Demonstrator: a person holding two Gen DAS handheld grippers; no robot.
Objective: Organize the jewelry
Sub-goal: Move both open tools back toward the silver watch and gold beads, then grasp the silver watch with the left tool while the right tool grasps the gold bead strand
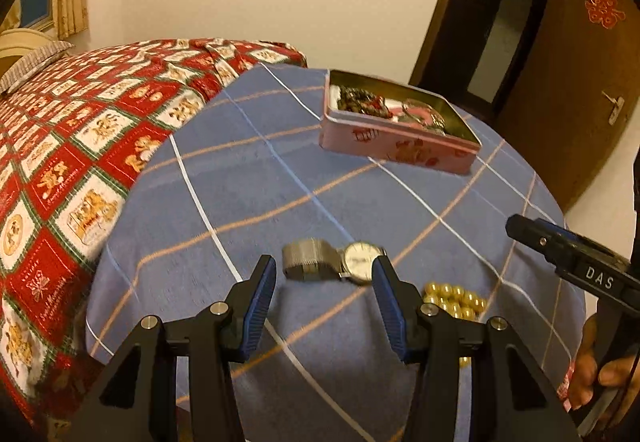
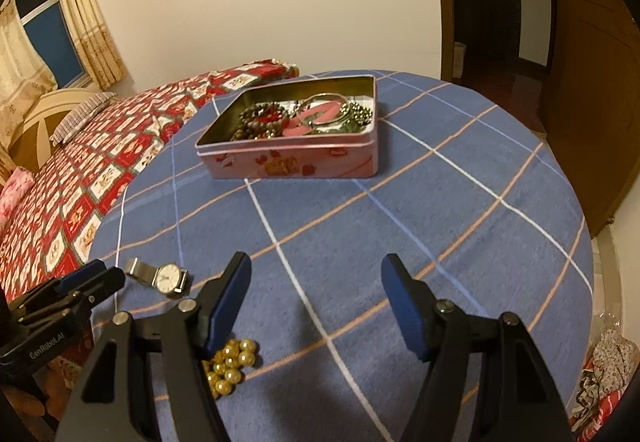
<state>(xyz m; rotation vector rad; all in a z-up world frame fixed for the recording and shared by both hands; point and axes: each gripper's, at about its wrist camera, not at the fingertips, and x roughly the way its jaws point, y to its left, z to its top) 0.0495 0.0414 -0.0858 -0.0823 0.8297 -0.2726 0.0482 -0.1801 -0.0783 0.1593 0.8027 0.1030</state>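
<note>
Looking through the left wrist view, the left gripper [image 1: 324, 274] hung low in the frame with its jaws spread wide and nothing between them. Just beyond its fingertips, at lower centre, lay the wristwatch [image 1: 334, 261] on the blue checked tablecloth [image 1: 224, 178], its mesh band curled to the left of the white dial. A gold bead bracelet [image 1: 454, 300] sat right of the watch, partly hidden behind the right finger. The pink tin box [image 1: 394, 146] stood open in the upper centre, well apart from the watch, holding dark beads and pink items. The right gripper [image 1: 576, 258] entered from the right edge, a hand [image 1: 600, 366] below it; its jaw state could not be told from here. A red patterned bedspread [image 1: 60, 162] filled the left side.

In the right wrist view, the right gripper [image 2: 316, 282] sat at the bottom with jaws wide apart, holding nothing. The gold bead bracelet [image 2: 230, 364] lay at lower left, partly behind its left finger. The wristwatch [image 2: 160, 276] lay further left, near the left gripper [image 2: 92, 278] coming in from the left edge. The pink tin box [image 2: 292, 162] stood in the upper centre on the blue checked tablecloth [image 2: 440, 222], beads and a silver bangle inside.
</note>
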